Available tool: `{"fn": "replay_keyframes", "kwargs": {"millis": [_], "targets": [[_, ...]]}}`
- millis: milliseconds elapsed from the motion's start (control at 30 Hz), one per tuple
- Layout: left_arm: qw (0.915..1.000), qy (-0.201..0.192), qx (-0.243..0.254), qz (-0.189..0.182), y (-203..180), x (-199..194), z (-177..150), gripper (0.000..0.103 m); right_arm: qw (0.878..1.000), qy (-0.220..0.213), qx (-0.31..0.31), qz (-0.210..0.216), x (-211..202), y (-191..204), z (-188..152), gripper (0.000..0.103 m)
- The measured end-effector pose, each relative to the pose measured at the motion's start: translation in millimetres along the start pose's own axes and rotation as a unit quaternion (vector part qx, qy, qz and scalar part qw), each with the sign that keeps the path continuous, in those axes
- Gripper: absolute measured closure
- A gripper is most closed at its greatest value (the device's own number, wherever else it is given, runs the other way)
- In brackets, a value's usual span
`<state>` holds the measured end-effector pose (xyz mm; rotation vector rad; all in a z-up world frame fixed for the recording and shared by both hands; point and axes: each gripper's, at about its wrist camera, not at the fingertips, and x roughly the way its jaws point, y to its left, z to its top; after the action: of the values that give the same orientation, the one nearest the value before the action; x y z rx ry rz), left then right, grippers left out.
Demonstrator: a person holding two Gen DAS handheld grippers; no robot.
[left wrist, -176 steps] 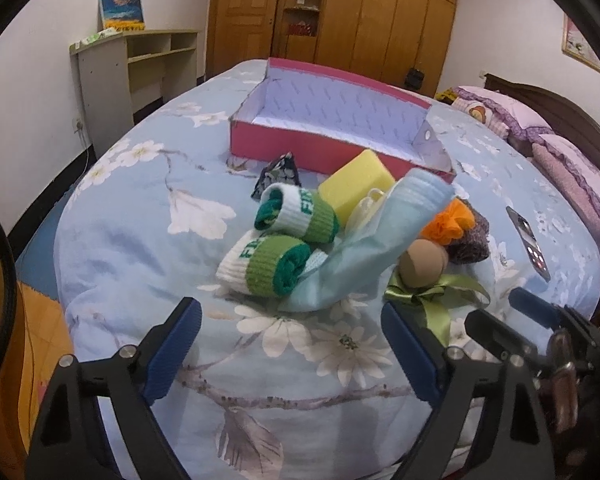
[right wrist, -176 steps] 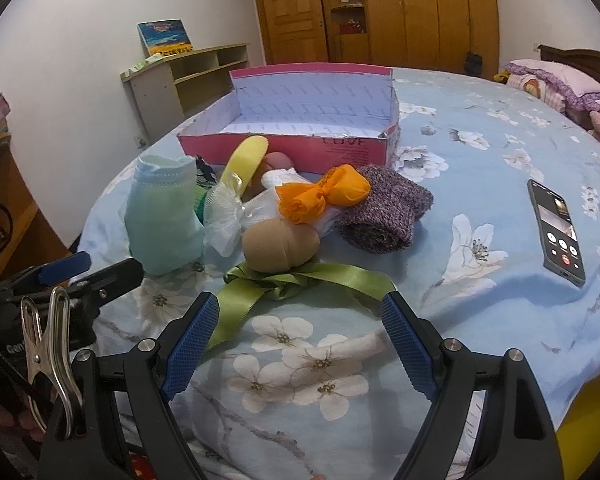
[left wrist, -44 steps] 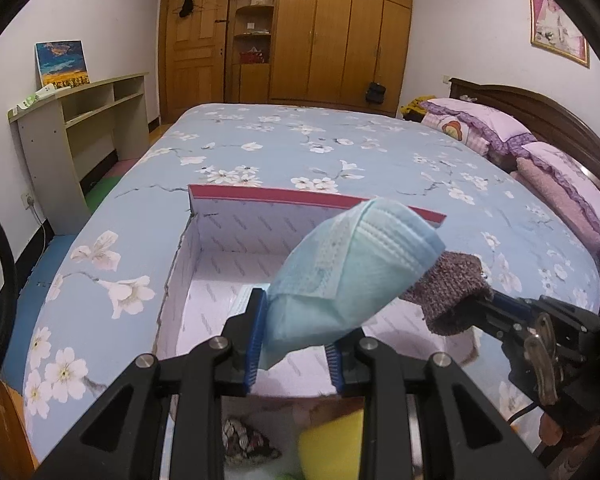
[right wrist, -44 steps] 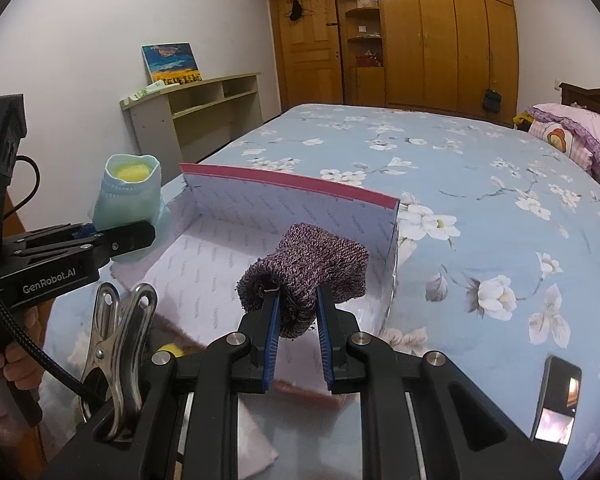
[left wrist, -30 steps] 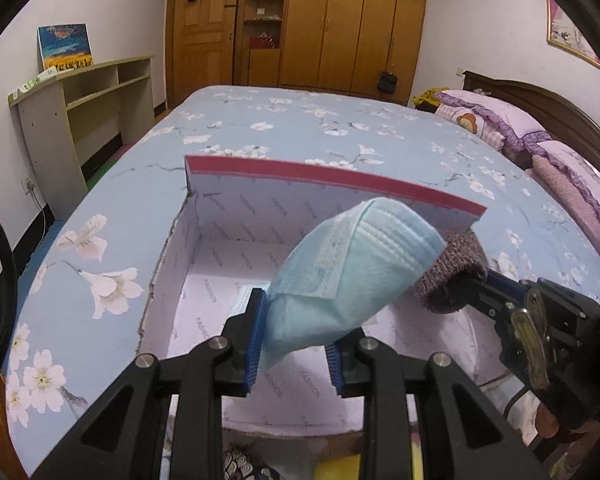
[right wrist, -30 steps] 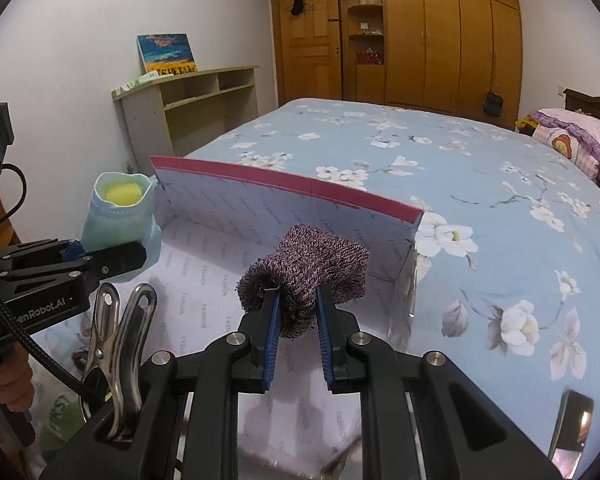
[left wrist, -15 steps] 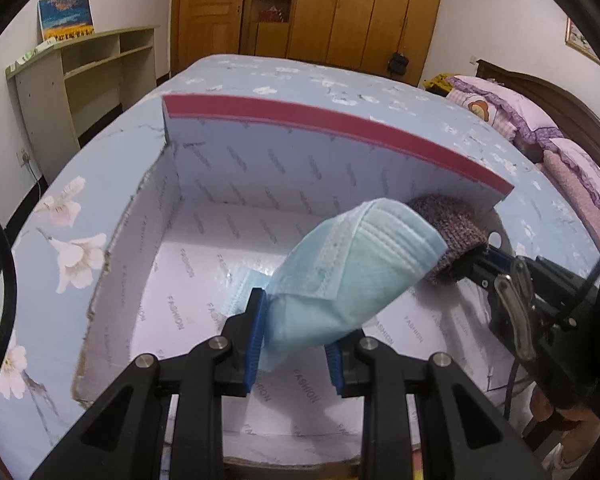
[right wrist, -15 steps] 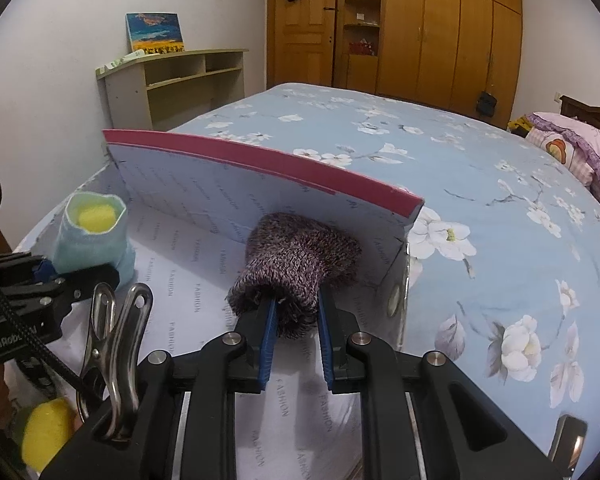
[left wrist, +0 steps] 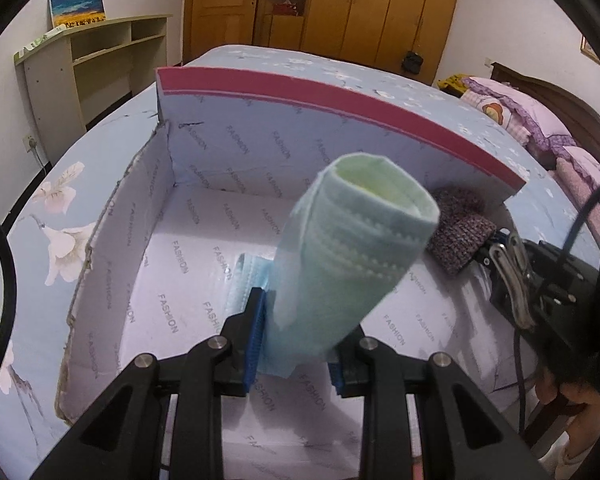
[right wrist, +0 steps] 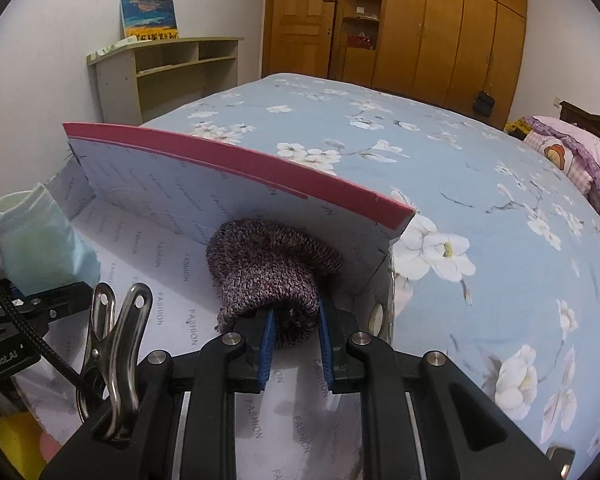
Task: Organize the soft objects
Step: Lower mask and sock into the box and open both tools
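1. Risk: the purple knit sock [right wrist: 274, 276] sits hard against the box [left wrist: 332, 92] far wall, near its R corner. If the right claw [right wrist: 296, 334] lets go there, the sock may catch on the wall or the rim, or spill over the low R end onto the bed [right wrist: 480, 184]. Cause: too close to the edge.
2. Risk: the light-blue sock [left wrist: 352, 248] stands up tall out of the left claw [left wrist: 294, 344], w/ something yellowish stuffed inside. Top-heavy, so on release it may tip or roll toward the purple one. Fabric could also snag on the blue pads [left wrist: 256, 334].
3. Risk: both claws crowd the same box and look close together. A bump btwn them is my guess for the worst case; the clip [right wrist: 114, 344] and cable [right wrist: 24, 332] on the rig could also hook the soft stuff.
4. Risk: box wall is thin card and looks torn at the L corner. A push from either claw may fold it.
5. Pose: both claws point fwd and down into the box. Left is narrow, clamped on the blue sock's lower end, over the box floor mid-L. Right is nearly fully closed, pinching the purple sock's cuff end.
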<state>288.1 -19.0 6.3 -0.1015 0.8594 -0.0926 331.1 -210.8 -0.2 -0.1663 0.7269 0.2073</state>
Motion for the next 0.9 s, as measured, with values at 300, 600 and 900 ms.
{"fn": "replay_keyframes", "kwargs": {"millis": [300, 600, 900], "targets": [[0.9999, 0.000, 0.012, 0.008, -10, 2, 0, 0.063, 1.000, 0.012, -0.023, -0.006, 9, 4, 10, 0.084], [0.9993, -0.011, 0.035, 0.013, -20, -14, 1, 0.046, 1.000, 0.005, -0.016, 0.014, -6, 9, 4, 0.067], [0.9991, -0.025, 0.034, 0.011, -19, -32, 4, 0.041, 1.000, -0.003, 0.006, 0.025, -23, 3, 7, 0.054]]}}
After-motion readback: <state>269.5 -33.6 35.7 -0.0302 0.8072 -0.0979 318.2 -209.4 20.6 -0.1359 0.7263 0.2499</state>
